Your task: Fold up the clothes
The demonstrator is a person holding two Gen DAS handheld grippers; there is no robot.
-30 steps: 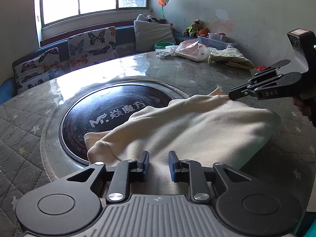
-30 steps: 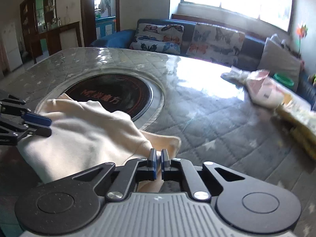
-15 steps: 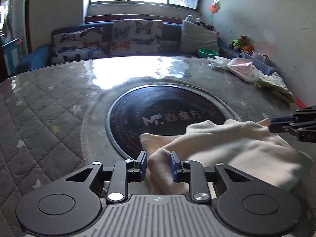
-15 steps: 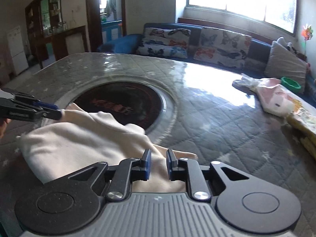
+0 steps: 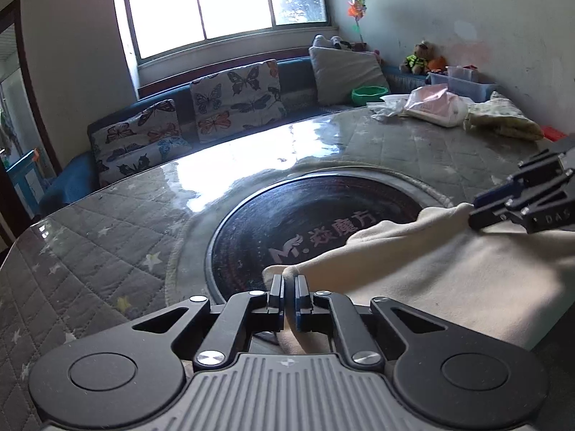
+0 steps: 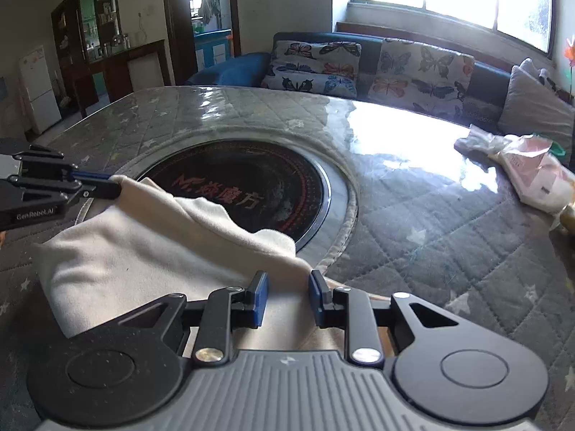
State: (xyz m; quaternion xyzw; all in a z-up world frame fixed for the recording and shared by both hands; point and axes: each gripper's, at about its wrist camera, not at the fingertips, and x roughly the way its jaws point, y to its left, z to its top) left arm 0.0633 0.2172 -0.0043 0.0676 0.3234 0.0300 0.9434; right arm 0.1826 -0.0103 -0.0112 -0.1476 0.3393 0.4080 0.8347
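A cream garment (image 5: 431, 269) lies folded on the round table, partly over the black centre disc (image 5: 287, 222). My left gripper (image 5: 289, 282) is at its near corner. Its jaws are closing, and a fold of the cream cloth is pinched between the pads. The right wrist view shows this left gripper (image 6: 115, 186) gripping the garment's (image 6: 143, 251) far left corner. My right gripper (image 6: 285, 280) hangs over the garment's right edge, jaws opening. The cloth lies below the gap and the pads do not press it. In the left wrist view the right gripper (image 5: 474, 212) sits at the cloth's far right corner.
The table has a grey quilted cover (image 6: 431, 233) under glass. A pink bag (image 5: 435, 107) and a yellowish folded cloth (image 5: 503, 122) lie at its far edge, also the pink bag (image 6: 532, 176). A sofa with butterfly cushions (image 5: 233, 97) and a green bowl (image 5: 370, 93) stand behind.
My left gripper shifted to the garment's corner and closed on a fold of it. My right gripper, shut a second ago, has opened and let go of the cloth.
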